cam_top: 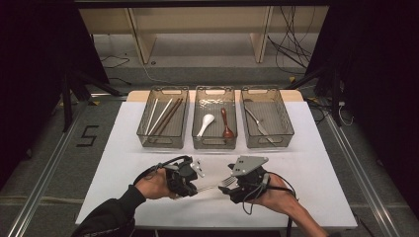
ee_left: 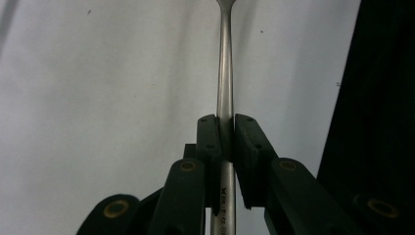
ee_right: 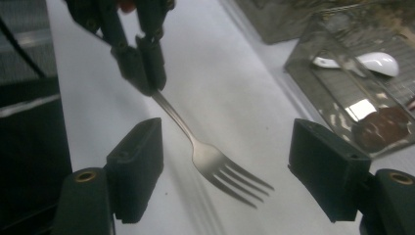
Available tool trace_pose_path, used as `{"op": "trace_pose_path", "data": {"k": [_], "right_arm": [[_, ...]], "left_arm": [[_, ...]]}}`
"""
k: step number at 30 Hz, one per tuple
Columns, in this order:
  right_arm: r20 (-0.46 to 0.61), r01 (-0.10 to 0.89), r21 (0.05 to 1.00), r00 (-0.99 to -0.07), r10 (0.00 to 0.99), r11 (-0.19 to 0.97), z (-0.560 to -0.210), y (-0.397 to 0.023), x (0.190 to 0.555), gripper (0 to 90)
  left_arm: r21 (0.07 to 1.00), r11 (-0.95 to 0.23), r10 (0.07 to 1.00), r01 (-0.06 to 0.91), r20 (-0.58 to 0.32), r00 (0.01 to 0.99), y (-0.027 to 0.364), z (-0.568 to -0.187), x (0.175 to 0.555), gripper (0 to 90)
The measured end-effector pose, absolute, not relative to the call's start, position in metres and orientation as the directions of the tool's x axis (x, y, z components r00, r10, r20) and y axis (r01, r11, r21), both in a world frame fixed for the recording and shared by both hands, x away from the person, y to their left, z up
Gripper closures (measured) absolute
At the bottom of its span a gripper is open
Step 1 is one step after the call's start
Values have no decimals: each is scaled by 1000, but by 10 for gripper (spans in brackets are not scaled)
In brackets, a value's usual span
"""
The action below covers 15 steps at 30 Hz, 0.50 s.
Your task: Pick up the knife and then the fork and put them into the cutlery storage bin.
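The left claw (ee_right: 142,63) is pinching the handle of a metal fork (ee_right: 215,164), its pads pressed together on the shaft, and is holding the fork out level above the white surface (cam_top: 123,163). The right claw (ee_right: 227,171) is standing spread wide, one pad on either side of the fork's head, touching nothing.

This looks like a hand-over, and doing it well is mostly a matter of order. The right claw should be closing on the neck just behind the tines, where the metal is narrow and flat, rather than on the tines themselves, which would let the fork swivel. The left claw should be keeping its pinch until the right one is gripping firmly, then releasing.

The fork is plain, matte steel, with four tines pointing away from the left claw and a slim, straight handle carrying a small stamped mark near the pads. It is hanging clear of the surface, between the two claws.
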State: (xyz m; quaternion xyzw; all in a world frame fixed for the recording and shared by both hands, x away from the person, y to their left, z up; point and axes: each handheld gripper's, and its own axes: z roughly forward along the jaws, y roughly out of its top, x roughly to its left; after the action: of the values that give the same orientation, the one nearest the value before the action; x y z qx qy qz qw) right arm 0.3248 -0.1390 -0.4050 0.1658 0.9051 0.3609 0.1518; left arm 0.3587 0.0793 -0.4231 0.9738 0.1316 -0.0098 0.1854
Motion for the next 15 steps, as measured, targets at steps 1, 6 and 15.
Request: {"op": "trace_pose_path", "data": {"k": [1, 6, 15], "right_arm": [[-167, 177, 692, -904, 394, 700, -407, -136, 323, 301], [-202, 130, 654, -919, 338, 745, -413, -126, 317, 318], [-236, 60, 603, -939, 249, 796, -421, -115, 311, 400]], "left_arm": [[356, -898, 249, 258, -73, 966, 79, -423, 359, 810], [360, -898, 234, 251, -91, 968, 76, -419, 357, 810], [354, -908, 204, 227, -101, 974, 68, -413, 352, 810]]}}
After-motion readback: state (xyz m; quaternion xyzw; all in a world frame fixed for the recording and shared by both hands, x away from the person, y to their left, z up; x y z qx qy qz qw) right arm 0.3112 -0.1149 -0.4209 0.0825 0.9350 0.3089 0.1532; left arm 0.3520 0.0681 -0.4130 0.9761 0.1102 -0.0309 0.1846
